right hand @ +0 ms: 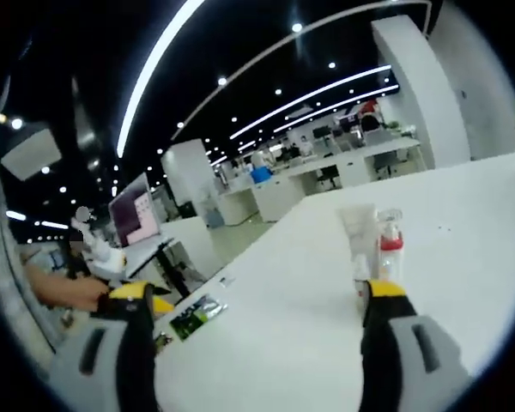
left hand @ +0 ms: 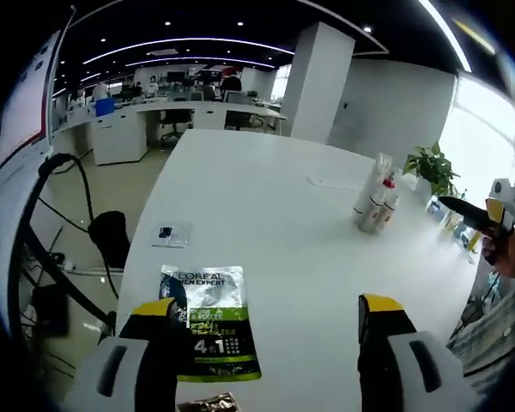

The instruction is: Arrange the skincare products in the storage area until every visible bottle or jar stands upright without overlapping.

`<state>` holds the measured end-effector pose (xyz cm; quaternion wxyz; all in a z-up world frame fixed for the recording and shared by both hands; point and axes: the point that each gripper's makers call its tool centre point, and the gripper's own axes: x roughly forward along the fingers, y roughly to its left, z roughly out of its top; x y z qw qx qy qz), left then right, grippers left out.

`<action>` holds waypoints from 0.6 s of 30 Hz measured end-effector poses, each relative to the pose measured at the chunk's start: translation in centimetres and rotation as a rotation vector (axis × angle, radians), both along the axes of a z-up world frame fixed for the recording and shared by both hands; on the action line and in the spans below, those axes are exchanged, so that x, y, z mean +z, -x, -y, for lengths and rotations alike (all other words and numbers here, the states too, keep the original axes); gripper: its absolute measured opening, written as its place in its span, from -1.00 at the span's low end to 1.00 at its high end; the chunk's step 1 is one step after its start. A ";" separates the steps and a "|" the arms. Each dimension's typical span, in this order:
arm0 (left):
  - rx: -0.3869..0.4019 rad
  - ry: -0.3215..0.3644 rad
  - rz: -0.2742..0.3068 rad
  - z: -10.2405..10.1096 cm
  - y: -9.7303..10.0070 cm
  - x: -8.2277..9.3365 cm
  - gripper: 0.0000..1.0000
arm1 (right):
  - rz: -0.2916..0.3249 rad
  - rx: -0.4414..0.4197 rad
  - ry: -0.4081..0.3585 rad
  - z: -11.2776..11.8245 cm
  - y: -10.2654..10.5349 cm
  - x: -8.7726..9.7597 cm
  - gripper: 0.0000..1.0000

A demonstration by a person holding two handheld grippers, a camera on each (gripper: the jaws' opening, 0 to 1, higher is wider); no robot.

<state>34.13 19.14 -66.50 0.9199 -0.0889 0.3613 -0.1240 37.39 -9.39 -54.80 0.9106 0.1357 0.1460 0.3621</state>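
Standing upright well beyond the flat green-and-silver sachet (left hand: 210,322), cluster of pale plastic skincare bottles (left hand: 377,201) on white table (left hand: 266,197), small dark packet (left hand: 172,233) nearby, left gripper (left hand: 266,322) and right gripper (right hand: 257,302) jaws apart, empty, open-plan office behind.

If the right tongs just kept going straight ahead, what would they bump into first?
Probably the cluster of upright bottles on the white table. They stand just ahead, nearer the right-hand jaw, though depth is hard to judge.

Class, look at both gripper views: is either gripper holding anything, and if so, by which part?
Nothing is held. The left gripper and right gripper are both open above the white table.
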 end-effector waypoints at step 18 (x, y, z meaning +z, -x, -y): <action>-0.026 -0.080 -0.155 -2.1 -1.0 -4.2 0.82 | -0.073 -0.001 0.020 0.4 0.1 -1.6 0.98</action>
